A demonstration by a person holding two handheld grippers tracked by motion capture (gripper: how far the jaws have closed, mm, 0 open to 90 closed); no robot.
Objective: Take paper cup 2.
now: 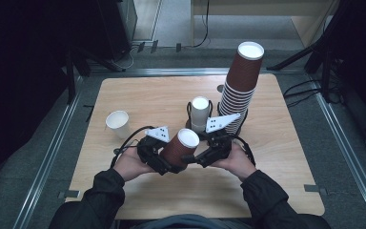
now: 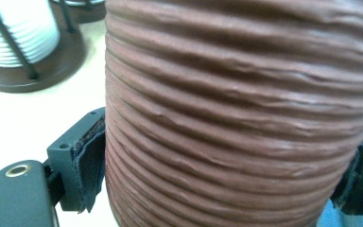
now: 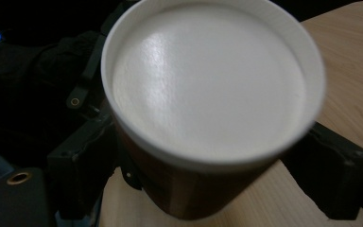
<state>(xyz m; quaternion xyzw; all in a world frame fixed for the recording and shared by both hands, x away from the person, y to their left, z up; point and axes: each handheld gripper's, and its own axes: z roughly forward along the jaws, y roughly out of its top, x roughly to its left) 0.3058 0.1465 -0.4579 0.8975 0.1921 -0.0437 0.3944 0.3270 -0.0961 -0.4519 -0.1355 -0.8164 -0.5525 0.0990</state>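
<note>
Table (image 1: 124, 95) with brown ribbed paper cup (image 1: 180, 147) held upside-down above its near middle, between both tongs.
Light, thin-walled and crushable, so grip mid-wall, gently: left gripper (image 1: 164, 164) clasps its wall; right gripper (image 1: 201, 157) straddles it, contact unclear.

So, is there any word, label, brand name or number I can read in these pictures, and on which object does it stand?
None: no readable text stands on any object.
Brown ribbed cup: plain wall and white base, no print.
Tall cup stack: no print visible.
White cup: blank.
Grey plates on the grippers: small dark dots, not letters.
</note>
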